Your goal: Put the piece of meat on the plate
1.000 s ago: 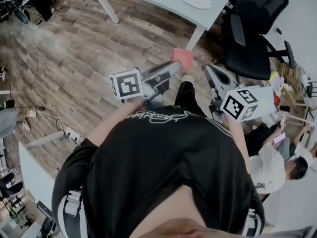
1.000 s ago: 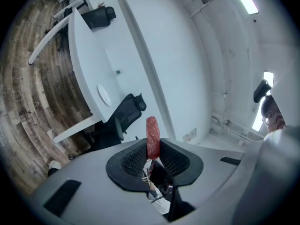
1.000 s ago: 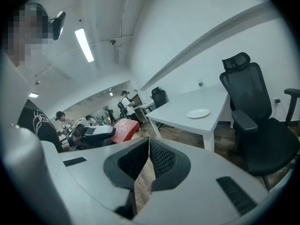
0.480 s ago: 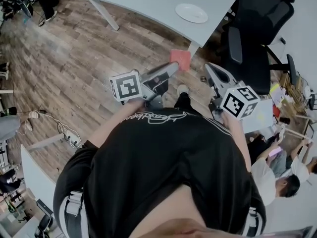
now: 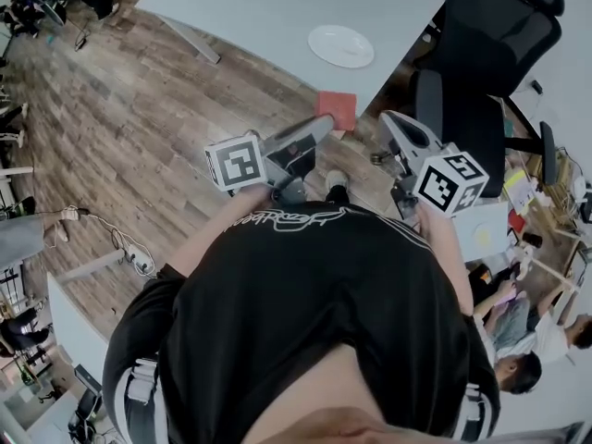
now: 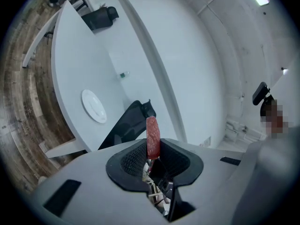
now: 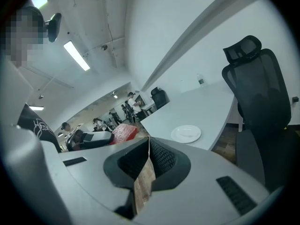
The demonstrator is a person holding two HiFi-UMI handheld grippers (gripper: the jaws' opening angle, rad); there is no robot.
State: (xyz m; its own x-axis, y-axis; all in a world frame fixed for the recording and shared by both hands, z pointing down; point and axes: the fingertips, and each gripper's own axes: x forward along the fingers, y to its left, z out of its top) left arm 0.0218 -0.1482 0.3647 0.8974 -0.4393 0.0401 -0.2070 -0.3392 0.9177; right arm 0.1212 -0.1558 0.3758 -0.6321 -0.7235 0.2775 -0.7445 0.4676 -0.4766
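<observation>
A flat red piece of meat [image 5: 337, 107] sticks out from my left gripper [image 5: 324, 124], which is shut on it and carried above the wooden floor. In the left gripper view the meat [image 6: 152, 136] stands upright between the black pads. The white plate [image 5: 340, 45] lies empty on the white table [image 5: 268, 7] ahead, also visible as the plate [image 6: 94, 106] and the plate [image 7: 186, 133]. My right gripper [image 5: 388, 121] is held beside the left one; its pads [image 7: 159, 157] meet at the tips with nothing between them. The meat [image 7: 124, 131] shows to its left.
A black office chair [image 5: 481, 54] stands at the table's right end, close to my right gripper. A white table leg [image 5: 190, 37] slants down at the left. People sit at the lower right [image 5: 518, 368]. Cables and a power strip [image 5: 129, 252] lie on the floor at the left.
The table and plate have come closer and lower in the head view as the person walks toward them. Both grippers keep their pose, the meat still held in the left one.
</observation>
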